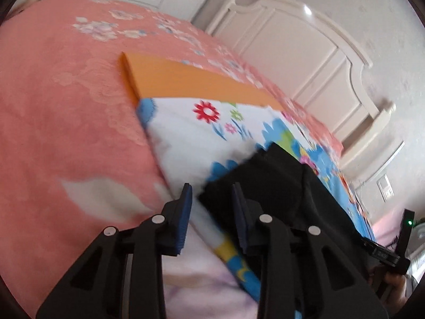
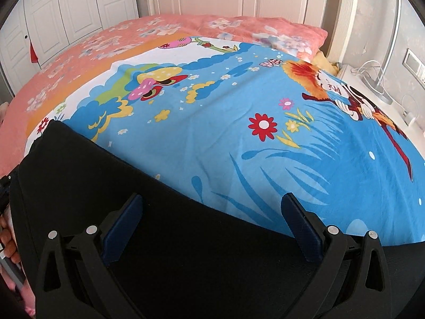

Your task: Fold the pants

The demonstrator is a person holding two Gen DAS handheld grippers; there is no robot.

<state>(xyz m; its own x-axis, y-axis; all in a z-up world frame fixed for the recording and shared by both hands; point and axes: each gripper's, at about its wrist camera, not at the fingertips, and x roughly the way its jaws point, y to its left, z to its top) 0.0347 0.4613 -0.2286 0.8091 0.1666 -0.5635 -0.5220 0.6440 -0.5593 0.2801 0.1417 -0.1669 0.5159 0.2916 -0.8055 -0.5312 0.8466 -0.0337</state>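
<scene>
- On the bed, over the cartoon sheet, the black pants are lying flat, one corner reaching the sheet's left edge.
- My left gripper is hovering half-spread at that corner, gripping nothing — closing now, I am risking pinching sheet too.
- My right gripper is hanging wide open over the cloth — a one-sided lift would be skewing the fold.

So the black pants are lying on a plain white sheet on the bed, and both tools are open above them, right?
Not quite: the sheet is not plain white. The right wrist view shows it mostly bright blue, printed with cartoon flowers, mushrooms and a figure. The rest holds: the black pants lie on it, and both the right tool and the left tool are open over them.
</scene>
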